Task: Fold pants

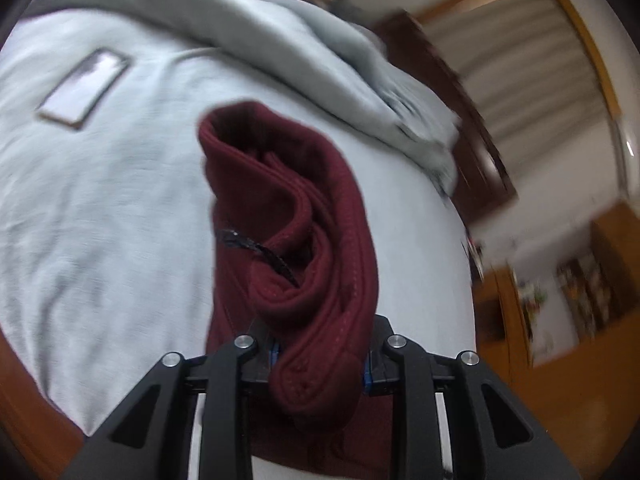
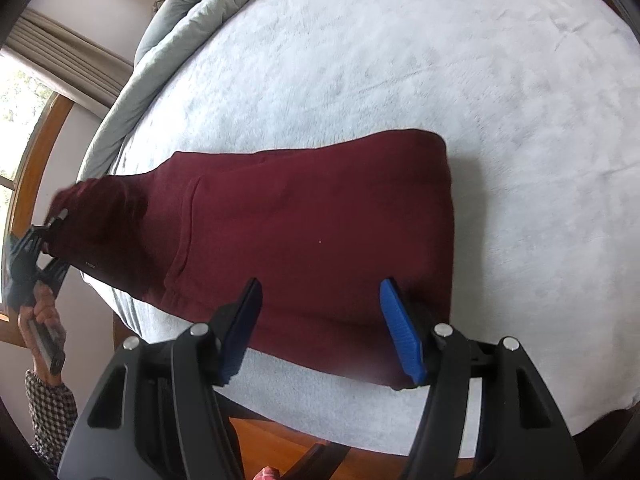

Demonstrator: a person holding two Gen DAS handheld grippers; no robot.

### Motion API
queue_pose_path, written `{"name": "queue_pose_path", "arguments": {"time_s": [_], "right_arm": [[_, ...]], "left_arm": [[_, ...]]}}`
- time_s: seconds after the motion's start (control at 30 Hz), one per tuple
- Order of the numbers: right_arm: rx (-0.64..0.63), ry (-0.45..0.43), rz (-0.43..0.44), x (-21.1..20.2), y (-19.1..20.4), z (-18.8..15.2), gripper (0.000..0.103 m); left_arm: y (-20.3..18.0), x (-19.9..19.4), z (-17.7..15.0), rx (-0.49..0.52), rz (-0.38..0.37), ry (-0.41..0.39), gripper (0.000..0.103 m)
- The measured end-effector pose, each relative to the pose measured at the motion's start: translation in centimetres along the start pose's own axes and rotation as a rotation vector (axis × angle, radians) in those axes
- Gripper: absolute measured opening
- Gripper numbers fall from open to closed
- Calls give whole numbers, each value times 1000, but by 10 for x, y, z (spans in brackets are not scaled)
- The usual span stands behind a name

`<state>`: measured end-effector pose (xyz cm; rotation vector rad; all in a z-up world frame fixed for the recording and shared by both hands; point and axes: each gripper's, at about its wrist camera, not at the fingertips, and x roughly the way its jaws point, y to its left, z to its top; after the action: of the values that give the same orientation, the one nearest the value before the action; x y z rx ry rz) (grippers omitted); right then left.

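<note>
Your left gripper was closed on a thick bunch of the maroon pants: the rolled hem or waistband end filled the space between its jaws, and a black drawstring or zipper pull hung from the fold just beyond them. In the right wrist view the same left gripper was at the far narrow end of the pants, lifting that end a little off the bed. Your right gripper was wide open and held nothing; its blue pads stood above the near edge of the pants, and I cannot tell if they touched the cloth.

The pants lay across the pale bed cover, already doubled lengthwise as it seemed, with one clean edge on the side away from the left gripper. So I judge that the first fold was done and that the end-to-end fold was only starting; the raised end was not yet laid over the flat part.

Beyond the pants a grey blanket was pushed into a heap at the far edge of the bed, and a phone lay on the cover, well apart from the pants.
</note>
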<state>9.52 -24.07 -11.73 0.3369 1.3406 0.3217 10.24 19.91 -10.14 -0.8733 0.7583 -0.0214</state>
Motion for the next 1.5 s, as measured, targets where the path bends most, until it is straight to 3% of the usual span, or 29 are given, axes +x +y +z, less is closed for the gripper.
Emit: {"name": "queue_pose_path", "arguments": {"time_s": [0.43, 0.83, 0.9, 0.97, 1.07, 1.2, 1.27, 1.33, 1.5], "right_arm": [[21, -7, 20, -3, -8, -1, 61], [17, -2, 32, -3, -6, -5, 62], [13, 5, 29, -2, -6, -4, 62], [11, 14, 24, 2, -5, -4, 62], [15, 27, 21, 6, -5, -4, 63], [11, 27, 18, 5, -1, -2, 69], [6, 22, 35, 3, 4, -1, 70], [0, 24, 59, 2, 11, 1, 75], [-82, 52, 51, 12, 46, 3, 75]], "left_arm": [[-93, 44, -90, 366, 19, 206, 29], [-104, 103, -165, 529, 145, 365, 33], [-107, 107, -172, 553, 164, 350, 39], [-114, 106, -176, 578, 151, 349, 55], [-118, 102, -174, 582, 112, 370, 71], [-131, 68, -158, 495, -63, 408, 87], [-120, 50, -142, 482, -16, 332, 90], [-99, 43, -124, 459, 99, 268, 90], [-43, 47, -96, 347, 285, 256, 87]]}}
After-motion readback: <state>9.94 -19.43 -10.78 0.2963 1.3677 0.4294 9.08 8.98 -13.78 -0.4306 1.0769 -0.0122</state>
